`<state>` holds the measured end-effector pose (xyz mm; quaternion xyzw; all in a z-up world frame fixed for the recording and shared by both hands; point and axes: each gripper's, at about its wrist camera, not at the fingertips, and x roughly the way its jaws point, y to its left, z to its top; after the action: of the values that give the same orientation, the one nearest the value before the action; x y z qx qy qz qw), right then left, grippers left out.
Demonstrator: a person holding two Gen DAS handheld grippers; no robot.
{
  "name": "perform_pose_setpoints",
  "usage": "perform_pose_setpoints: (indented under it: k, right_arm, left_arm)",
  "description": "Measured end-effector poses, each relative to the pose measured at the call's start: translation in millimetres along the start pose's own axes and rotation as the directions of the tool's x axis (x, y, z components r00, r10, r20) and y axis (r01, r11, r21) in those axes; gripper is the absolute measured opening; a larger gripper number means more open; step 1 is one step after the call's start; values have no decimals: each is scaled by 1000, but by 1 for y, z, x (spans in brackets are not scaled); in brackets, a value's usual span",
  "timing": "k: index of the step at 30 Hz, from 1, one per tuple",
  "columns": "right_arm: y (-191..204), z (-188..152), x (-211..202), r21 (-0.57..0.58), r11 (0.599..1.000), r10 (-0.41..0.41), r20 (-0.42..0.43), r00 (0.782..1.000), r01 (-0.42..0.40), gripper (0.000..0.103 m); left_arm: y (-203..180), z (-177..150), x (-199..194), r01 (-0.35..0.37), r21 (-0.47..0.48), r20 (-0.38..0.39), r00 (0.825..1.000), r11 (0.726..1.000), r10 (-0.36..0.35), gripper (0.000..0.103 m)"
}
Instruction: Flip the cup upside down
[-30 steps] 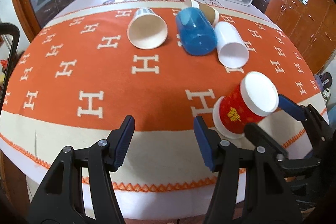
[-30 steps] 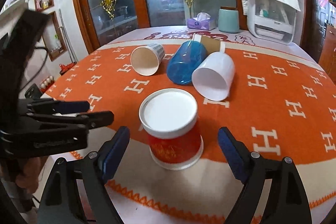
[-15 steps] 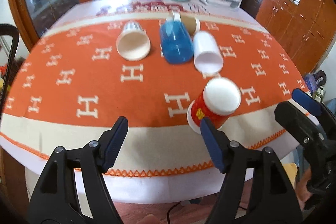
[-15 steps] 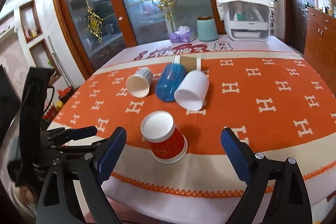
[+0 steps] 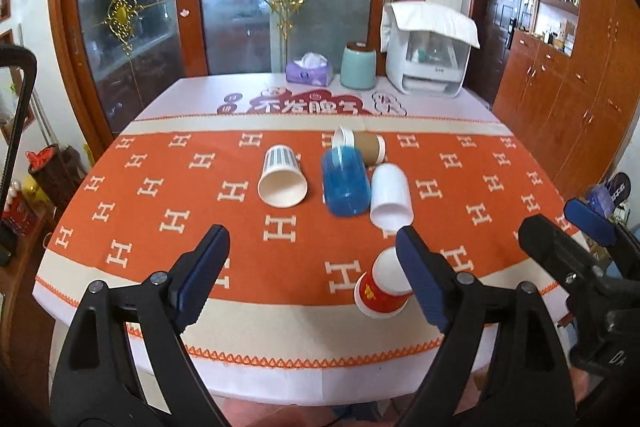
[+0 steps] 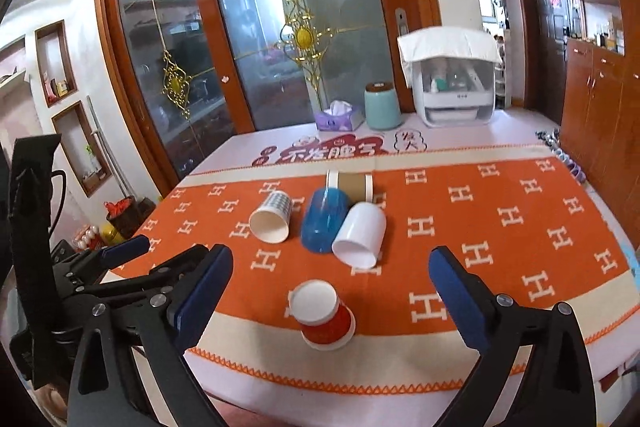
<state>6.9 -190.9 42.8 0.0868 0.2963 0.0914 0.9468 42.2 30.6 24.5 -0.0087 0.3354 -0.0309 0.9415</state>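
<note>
Both grippers stood back from the table with their jaws spread wide and nothing between them. From its own camera the left gripper hung over the near edge of the orange cloth, and the right gripper did the same a little to the side; each showed in the other's view — the right gripper at the far right edge of the left view, the left one low on the left of the right view.

The red cup stood upside down near the front of the table, its white base up and its rim on the cloth where the orange gave way to the cream border. In the left view a blue finger pad partly covered the red cup.

Farther back, four cups lay on their sides in a cluster: a striped paper cup apart at the left, then a blue cup and a white cup touching each other, with a brown paper cup behind them. A tissue box, a teal canister and a white appliance sat at the far end.
</note>
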Motion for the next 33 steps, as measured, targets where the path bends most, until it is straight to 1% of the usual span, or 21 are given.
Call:
perform_pose_setpoints:
  k: [5, 15, 33]
  right_arm:
    - [9, 9, -8, -13, 1000, -5, 22, 1000, 6, 100]
    - [17, 13, -8, -29, 999, -12, 32, 999, 13, 100]
    - [15, 15, -4, -26, 999, -19, 36, 999, 20, 100]
  left_arm:
    - [0, 10, -13, -16, -1, 35, 999, 1000, 16, 84]
    - [2, 19, -23, -35, -5, 64, 997, 999, 35, 84]
    - [2, 21, -19, -44, -9, 58, 997, 999, 44, 84]
